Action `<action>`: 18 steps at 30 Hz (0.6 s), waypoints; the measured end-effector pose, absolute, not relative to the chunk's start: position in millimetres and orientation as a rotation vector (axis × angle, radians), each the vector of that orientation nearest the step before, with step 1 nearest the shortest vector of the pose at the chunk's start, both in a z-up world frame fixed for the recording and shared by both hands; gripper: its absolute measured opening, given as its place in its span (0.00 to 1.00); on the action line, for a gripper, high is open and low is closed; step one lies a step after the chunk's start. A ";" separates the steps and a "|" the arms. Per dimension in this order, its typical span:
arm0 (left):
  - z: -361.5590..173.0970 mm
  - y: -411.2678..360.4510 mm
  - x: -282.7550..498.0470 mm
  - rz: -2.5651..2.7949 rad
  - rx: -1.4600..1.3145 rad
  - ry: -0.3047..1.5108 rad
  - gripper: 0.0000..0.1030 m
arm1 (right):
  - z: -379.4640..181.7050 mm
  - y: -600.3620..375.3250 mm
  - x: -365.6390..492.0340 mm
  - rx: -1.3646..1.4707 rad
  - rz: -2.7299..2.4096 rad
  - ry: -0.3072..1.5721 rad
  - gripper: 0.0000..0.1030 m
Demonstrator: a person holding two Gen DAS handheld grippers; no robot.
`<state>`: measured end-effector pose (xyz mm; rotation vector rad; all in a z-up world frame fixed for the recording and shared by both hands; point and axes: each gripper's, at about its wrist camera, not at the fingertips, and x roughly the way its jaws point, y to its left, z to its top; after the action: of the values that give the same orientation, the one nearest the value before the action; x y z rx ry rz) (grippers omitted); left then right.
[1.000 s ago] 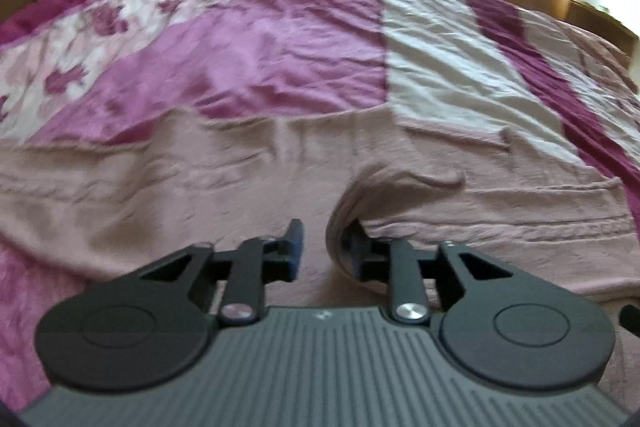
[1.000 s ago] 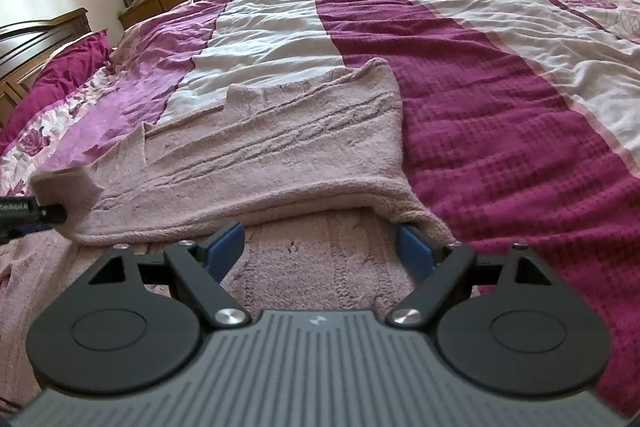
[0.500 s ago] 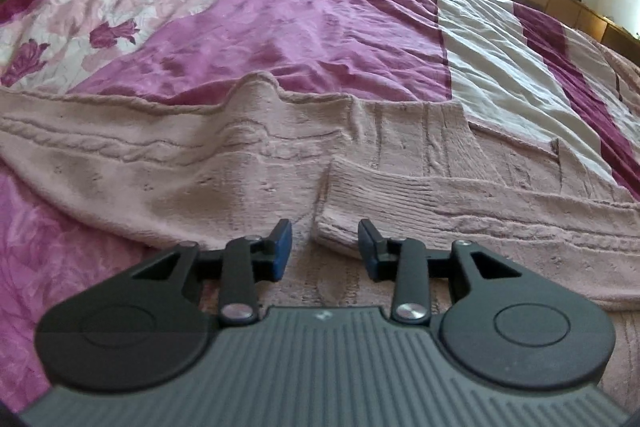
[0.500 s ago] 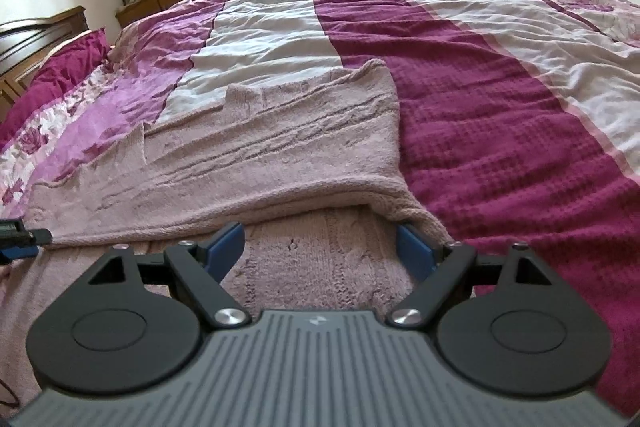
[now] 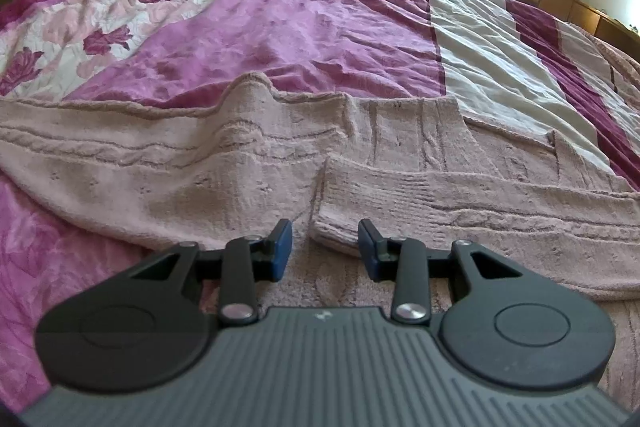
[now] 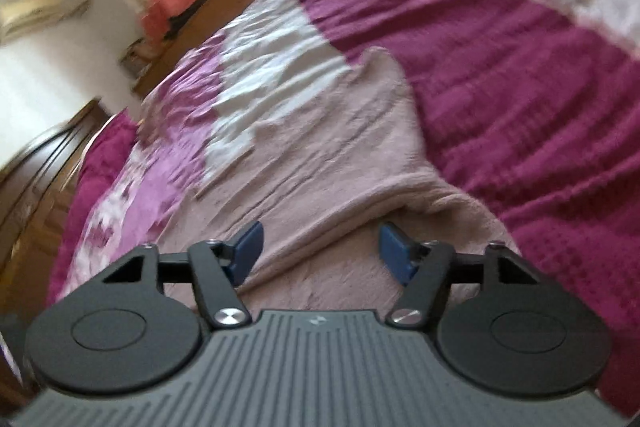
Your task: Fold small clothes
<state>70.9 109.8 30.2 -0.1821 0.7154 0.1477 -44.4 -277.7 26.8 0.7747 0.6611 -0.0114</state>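
Left wrist view: the left gripper (image 5: 325, 247), jaws apart and pinching nothing, sits just short of the folded sleeve cuff (image 5: 340, 203) of the pink knitted sweater (image 5: 160, 171), which lies spread across the bedspread (image 5: 320, 39). Right wrist view, blurred: the right gripper (image 6: 320, 251), jaws lately narrowing yet unclamped, straddles the sweater's fold; beyond lies magenta quilt. Risk: closing here may snag both layers and drag the fold askew.

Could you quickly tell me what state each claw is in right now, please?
Left claw: open, holding nothing; the sweater cuff lies just ahead of it.
Right claw: open, jaws just been closing, over the sweater but not gripping it.
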 end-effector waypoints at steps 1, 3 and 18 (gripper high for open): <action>29.4 108.9 71.2 0.146 -0.179 0.718 0.37 | 22.7 -281.3 -40.3 0.806 -0.031 0.661 0.63; 27.7 106.5 71.6 0.140 -0.167 0.724 0.37 | 18.2 -285.7 -35.3 0.845 -0.056 0.649 0.52; 21.7 98.7 73.6 0.130 -0.074 0.744 0.43 | 10.6 -291.9 -40.2 0.817 -0.140 0.659 0.29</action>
<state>73.6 98.7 21.7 -0.0739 0.7441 0.1296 -40.2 -291.9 10.6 0.8173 0.6592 -0.1400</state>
